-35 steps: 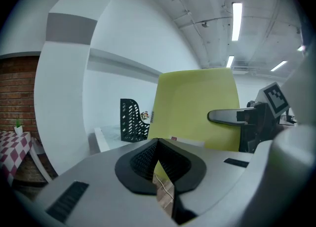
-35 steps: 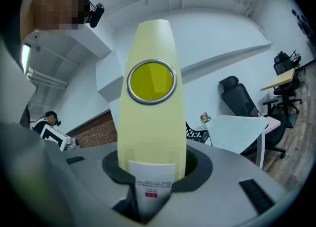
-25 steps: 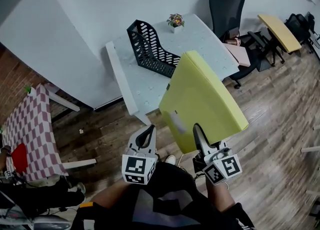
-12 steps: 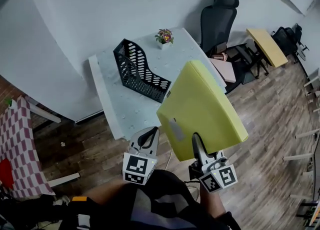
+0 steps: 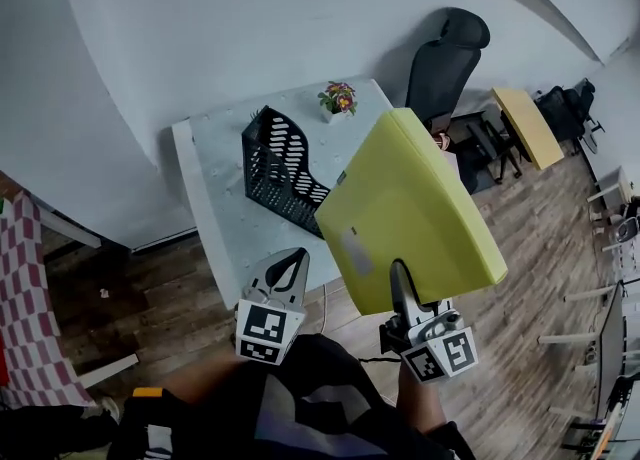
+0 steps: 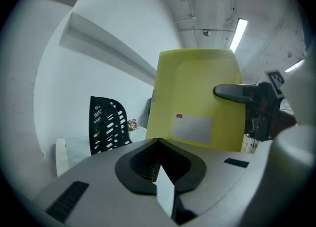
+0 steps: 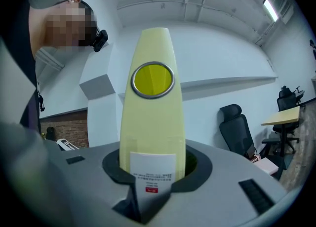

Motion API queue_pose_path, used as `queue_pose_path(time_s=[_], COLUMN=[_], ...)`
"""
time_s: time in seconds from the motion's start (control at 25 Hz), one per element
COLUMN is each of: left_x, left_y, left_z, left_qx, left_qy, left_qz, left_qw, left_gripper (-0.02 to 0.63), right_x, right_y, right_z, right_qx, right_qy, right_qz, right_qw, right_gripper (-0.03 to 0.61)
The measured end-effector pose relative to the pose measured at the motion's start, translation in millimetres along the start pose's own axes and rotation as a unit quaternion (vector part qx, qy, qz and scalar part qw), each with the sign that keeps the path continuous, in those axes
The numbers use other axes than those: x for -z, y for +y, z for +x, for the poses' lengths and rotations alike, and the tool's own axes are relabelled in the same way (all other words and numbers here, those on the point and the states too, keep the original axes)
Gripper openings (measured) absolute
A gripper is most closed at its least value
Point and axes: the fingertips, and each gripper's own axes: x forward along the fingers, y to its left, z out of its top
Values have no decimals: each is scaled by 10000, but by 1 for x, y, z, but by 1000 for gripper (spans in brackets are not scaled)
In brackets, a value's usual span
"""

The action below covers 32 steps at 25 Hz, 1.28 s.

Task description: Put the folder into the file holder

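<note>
My right gripper point(image 5: 401, 283) is shut on the lower spine end of a thick yellow folder point(image 5: 412, 210), which it holds up in the air, tilted over the table's right side. In the right gripper view the folder's spine point(image 7: 153, 117) stands upright between the jaws, ring hole on top. The black perforated file holder point(image 5: 278, 170) stands empty on the white table point(image 5: 210, 218), left of the folder. My left gripper point(image 5: 288, 266) hovers at the table's near edge, shut and empty. In the left gripper view the folder point(image 6: 197, 93) and the file holder point(image 6: 106, 122) both show.
A small potted plant point(image 5: 338, 100) sits at the table's far edge. A black office chair point(image 5: 447, 53) and a yellow desk point(image 5: 527, 123) stand to the right on the wooden floor. A checkered table point(image 5: 20, 278) is at far left. A white wall runs behind.
Both grippers have moved toward the white table, and the folder has gone with the right one and risen slightly. The file holder now lies closer to the grippers.
</note>
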Motion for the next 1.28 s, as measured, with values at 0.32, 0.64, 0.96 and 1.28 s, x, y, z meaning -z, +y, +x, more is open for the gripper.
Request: queue_pose_path(time_s=[0.32, 0.64, 0.96, 1.28], left_x=[-2, -19, -17, -5], left_y=[60, 96, 111, 111], left_z=[8, 23, 40, 34], left_qx=[-634, -1646, -2388, -2908], left_qy=[-47, -167, 47, 349], left_qz=[-252, -437, -582, -629], left_qw=[9977, 9853, 9693, 9541], left_gripper=[5, 5, 5, 5], right_x=[-4, -4, 26, 50], right_y=[2, -1, -14, -19], right_z=[70, 136, 185, 207], right_qx=[-625, -1840, -2661, -2920], right_qy=[127, 209, 349, 184], right_qz=[-412, -480, -323, -54], right_qw=[9971, 9815, 9628, 9562], right_gripper=[149, 149, 149, 149])
